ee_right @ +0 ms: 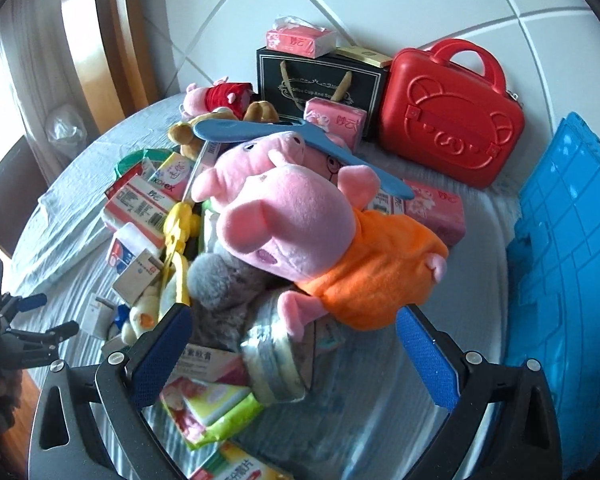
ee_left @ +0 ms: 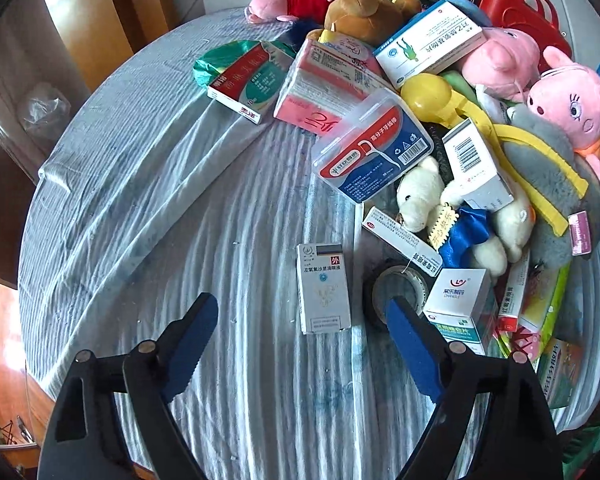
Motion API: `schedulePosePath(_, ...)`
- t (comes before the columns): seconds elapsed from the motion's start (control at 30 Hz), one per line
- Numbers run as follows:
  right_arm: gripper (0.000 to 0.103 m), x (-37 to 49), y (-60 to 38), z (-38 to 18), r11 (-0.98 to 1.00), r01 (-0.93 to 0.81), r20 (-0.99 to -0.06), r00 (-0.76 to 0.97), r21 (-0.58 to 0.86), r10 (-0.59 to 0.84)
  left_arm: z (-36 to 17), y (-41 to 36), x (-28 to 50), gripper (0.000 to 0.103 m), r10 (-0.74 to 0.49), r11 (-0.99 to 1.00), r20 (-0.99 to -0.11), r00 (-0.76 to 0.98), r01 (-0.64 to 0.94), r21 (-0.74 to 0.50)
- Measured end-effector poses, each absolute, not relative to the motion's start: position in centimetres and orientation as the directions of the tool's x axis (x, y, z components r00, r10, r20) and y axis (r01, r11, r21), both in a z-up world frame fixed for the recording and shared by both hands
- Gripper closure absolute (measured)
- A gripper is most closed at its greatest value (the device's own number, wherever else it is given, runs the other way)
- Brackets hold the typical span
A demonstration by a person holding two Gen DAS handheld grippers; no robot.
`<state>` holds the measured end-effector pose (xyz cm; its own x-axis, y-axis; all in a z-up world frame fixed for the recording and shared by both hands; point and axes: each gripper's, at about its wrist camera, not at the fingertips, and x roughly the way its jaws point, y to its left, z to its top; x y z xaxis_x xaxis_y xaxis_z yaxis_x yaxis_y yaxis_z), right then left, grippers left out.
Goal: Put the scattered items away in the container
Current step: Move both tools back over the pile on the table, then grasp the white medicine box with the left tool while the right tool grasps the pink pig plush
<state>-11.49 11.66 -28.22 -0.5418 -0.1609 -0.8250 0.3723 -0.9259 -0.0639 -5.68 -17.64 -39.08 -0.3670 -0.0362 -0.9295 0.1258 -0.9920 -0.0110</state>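
My left gripper (ee_left: pixel 302 314) is open and empty above the striped tablecloth (ee_left: pixel 160 184), with a white eye-drop box (ee_left: pixel 323 294) lying flat between its fingertips. A roll of tape (ee_left: pixel 396 288) sits just by its right finger. A pile of boxes and plush toys fills the right side, with a clear floss case (ee_left: pixel 374 148) on top. My right gripper (ee_right: pixel 294 326) is open and empty over the pile, its fingers flanking the legs of a pink pig plush in an orange dress (ee_right: pixel 320 236). A blue crate (ee_right: pixel 564 248) stands at the right.
A red bear case (ee_right: pixel 450 114), a black gift bag (ee_right: pixel 320 80) and tissue packs (ee_right: pixel 300 40) stand at the table's far edge. A blue hanger (ee_right: pixel 300 136) lies across the pig plush. My left gripper shows at the far left of the right wrist view (ee_right: pixel 40 316).
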Motion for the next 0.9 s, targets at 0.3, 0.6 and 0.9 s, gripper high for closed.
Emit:
schedulePosePath(0.3, 0.000, -15.3, 10.7, -30.2, -0.920, 0.376, -0.834, -0.539, -0.108, -0.122, -42.3, -16.7, -6.9, 0.024, -0.045, -0.993, -0.946, -0.322, 0.117, 0.008)
schedulePosePath(0.6, 0.000, -17.4, 9.0, -31.9, -0.893, 0.405, -0.830, -0.553, -0.196, -0.069, -42.5, -17.0, -7.1, 0.026, -0.004, -0.993, -0.938, -0.347, 0.114, -0.038)
schedulePosePath(0.9, 0.000, -18.4, 7.6, -33.7, -0.868, 0.416, -0.814, -0.581, -0.272, -0.024, -42.4, -17.9, -6.3, 0.046, 0.027, -0.986, -0.922, -0.385, 0.139, -0.087)
